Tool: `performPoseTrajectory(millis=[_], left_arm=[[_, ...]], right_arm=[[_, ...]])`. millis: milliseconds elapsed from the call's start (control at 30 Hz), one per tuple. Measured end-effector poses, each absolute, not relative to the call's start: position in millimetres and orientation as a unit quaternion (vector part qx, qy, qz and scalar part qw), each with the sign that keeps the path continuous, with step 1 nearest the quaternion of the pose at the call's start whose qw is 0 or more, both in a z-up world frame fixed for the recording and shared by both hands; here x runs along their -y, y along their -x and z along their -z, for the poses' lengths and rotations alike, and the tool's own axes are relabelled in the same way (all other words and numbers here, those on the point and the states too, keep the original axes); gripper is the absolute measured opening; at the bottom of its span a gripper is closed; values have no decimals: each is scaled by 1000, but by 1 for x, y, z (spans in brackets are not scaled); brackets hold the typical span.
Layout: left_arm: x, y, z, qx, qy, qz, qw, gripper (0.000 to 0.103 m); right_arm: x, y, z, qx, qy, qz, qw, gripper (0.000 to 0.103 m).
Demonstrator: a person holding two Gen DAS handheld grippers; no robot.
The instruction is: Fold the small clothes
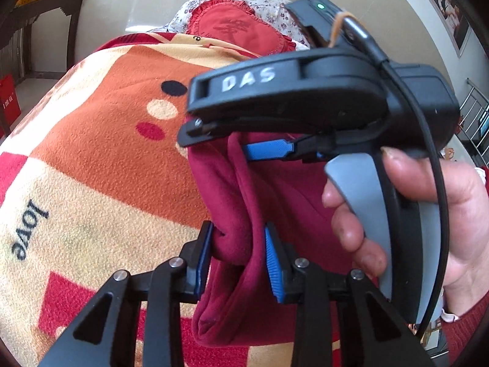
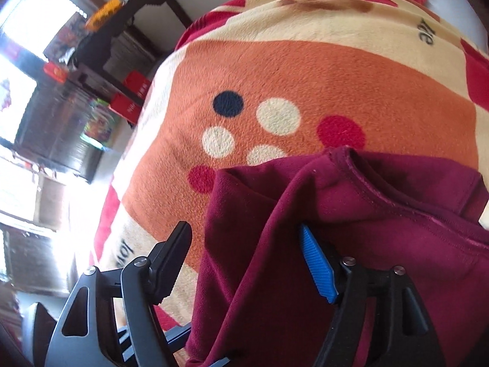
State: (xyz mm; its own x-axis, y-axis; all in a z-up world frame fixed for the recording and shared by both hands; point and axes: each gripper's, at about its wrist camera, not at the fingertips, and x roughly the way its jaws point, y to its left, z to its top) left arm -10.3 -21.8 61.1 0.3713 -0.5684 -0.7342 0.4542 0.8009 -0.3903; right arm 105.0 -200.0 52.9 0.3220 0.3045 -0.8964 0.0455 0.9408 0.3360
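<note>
A small maroon fleece garment lies bunched on a patterned fleece blanket. My left gripper is shut on a thick fold of it, with both blue pads pressed into the cloth. Above it, a hand holds the right gripper, and one of that gripper's blue pads rests by the garment's upper edge. In the right wrist view the right gripper stands open. The maroon garment is draped between its fingers and covers the right one. The left finger is clear of the cloth, over the blanket.
A red heart-shaped cushion and a floral pillow lie at the far end of the bed. A dark wooden table stands left of the bed, with red boxes on the floor. A framed picture hangs on the wall.
</note>
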Motion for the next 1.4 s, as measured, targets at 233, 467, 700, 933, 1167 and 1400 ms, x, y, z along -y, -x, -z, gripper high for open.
performPoseTrajectory(millis=[233,467,700,933,1167,1400], left_arm=[[24,10,-61,-468,58,308,826,34],[21,9,-58,-473,63,309,823,34],[10,16,-56,-472,60,314,822,47],[15,21,-42,-490,45,308,814,60],[22,25,-43,-489,57,326,807,19],[23,38,-55,-475,50,338,811,17]], right_arm=[[179,-110,-46,-594,-80,-70,797,57],[177,-108,-38,-602,-46,-68,794,50],[208,-88,-47,-565,-107,-67,816,0],[228,-55,-65,-529,-154,-85,830,0],[231,-53,-70,-534,-162,-97,824,11],[215,-82,-65,-557,-146,-71,814,42]])
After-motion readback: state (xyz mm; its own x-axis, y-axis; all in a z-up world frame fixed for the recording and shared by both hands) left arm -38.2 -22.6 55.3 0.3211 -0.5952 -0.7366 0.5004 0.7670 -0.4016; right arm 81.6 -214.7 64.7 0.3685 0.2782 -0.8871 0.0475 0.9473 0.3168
